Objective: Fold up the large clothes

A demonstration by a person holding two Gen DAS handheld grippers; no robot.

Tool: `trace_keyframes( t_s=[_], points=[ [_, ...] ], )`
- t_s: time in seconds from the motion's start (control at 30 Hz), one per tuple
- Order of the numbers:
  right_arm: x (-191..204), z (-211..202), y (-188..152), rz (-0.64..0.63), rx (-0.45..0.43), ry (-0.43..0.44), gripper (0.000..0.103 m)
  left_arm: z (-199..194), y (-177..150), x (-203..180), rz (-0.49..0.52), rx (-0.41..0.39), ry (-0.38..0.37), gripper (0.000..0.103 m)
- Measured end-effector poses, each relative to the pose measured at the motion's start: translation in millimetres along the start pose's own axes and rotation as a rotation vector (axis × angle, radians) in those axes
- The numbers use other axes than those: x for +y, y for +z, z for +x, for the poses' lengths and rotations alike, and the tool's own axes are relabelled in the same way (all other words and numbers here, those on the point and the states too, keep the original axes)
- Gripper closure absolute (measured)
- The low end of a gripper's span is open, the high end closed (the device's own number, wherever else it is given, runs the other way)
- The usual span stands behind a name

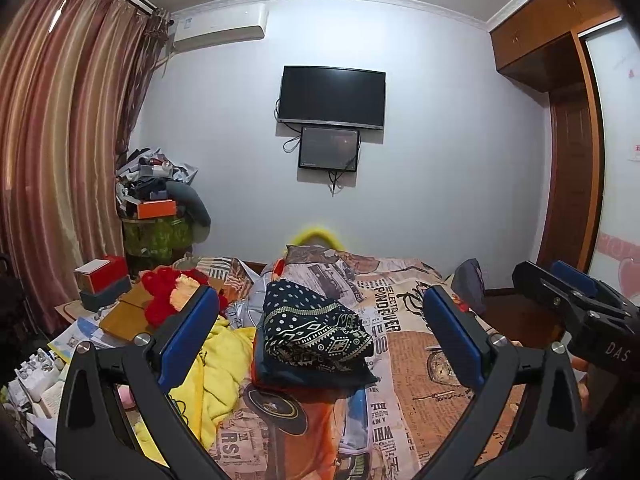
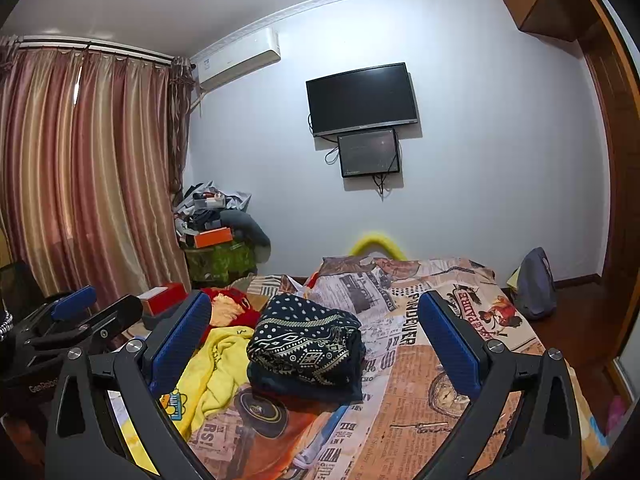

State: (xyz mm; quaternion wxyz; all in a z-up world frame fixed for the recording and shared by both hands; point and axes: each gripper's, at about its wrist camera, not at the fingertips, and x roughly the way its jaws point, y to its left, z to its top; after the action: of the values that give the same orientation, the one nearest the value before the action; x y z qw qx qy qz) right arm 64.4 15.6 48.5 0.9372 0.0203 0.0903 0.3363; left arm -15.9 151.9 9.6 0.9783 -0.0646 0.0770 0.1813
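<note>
A dark navy patterned garment [image 1: 312, 336] lies folded in a bundle on the bed's newspaper-print cover [image 1: 412, 360]; it also shows in the right wrist view [image 2: 308, 350]. A yellow garment [image 1: 218, 372] lies crumpled to its left, also in the right wrist view [image 2: 212, 372]. A red garment [image 1: 164, 300] lies farther left. My left gripper [image 1: 320, 328] is open and empty, held above the bed in front of the bundle. My right gripper [image 2: 316, 328] is open and empty, beside it. The right gripper shows at the left view's right edge [image 1: 560, 292].
A cluttered bedside table with boxes [image 1: 104, 280] and papers stands left of the bed. A pile of stuff [image 1: 156, 200] sits by the curtains [image 1: 60, 140]. A TV [image 1: 332, 98] hangs on the far wall. A grey bag [image 2: 536, 284] and wardrobe [image 1: 568, 160] are at the right.
</note>
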Motion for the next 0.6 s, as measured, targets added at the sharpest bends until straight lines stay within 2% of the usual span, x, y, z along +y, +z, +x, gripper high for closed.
trace_keyframes(
  t_s=[0.6],
  points=[
    [1.4, 1.4, 1.0, 0.001, 0.006, -0.010, 0.000, -3.5, -1.0, -0.9, 0.007, 0.009, -0.007, 0.000]
  ],
)
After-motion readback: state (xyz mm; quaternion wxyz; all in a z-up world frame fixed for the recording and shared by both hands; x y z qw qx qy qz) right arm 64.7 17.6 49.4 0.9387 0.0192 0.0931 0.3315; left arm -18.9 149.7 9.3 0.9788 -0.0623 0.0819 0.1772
